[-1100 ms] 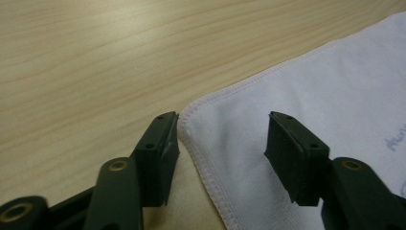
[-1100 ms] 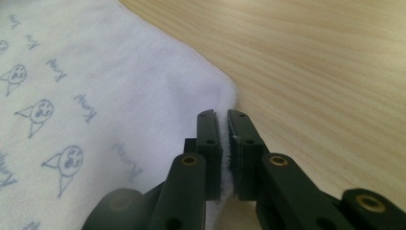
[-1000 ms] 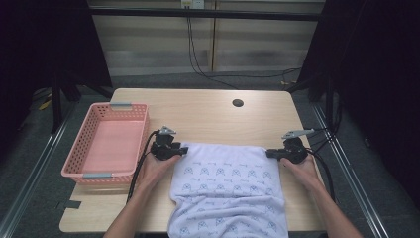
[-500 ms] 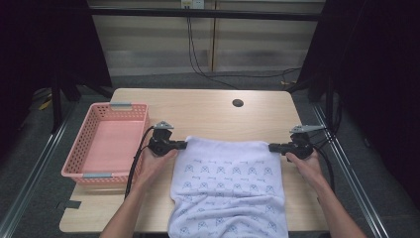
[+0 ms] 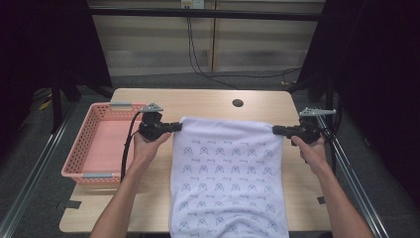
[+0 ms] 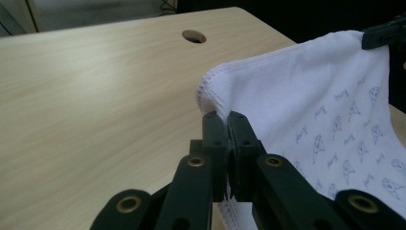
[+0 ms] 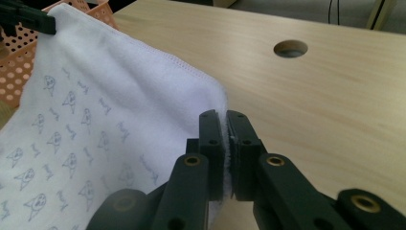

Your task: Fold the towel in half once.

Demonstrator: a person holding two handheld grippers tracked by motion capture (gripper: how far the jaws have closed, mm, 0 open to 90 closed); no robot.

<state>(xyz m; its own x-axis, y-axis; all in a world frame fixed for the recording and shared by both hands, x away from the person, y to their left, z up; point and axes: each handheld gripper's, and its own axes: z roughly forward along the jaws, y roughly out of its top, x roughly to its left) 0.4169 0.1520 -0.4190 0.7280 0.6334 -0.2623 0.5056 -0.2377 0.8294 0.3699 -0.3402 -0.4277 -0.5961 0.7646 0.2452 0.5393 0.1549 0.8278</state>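
Note:
A white towel (image 5: 228, 173) with a small blue print hangs stretched between both grippers above the wooden table (image 5: 208, 101), its lower part draping over the front edge. My left gripper (image 5: 176, 126) is shut on the towel's far left corner (image 6: 213, 103). My right gripper (image 5: 275, 130) is shut on the far right corner (image 7: 218, 103). In the left gripper view the cloth (image 6: 311, 105) runs off to the right toward the other gripper's jaw tip (image 6: 383, 36). In the right gripper view the towel (image 7: 105, 100) spreads left to the other gripper (image 7: 26, 19).
A pink perforated basket (image 5: 96, 144) stands at the table's left side, with its corner (image 7: 14, 62) behind the towel in the right gripper view. A round cable hole (image 5: 237, 103) lies in the far middle of the tabletop. Dark floor and metal rails flank the table.
Both grippers have risen and moved farther from the person, lifting the towel's far edge off the table. The cloth now hangs taut between them.

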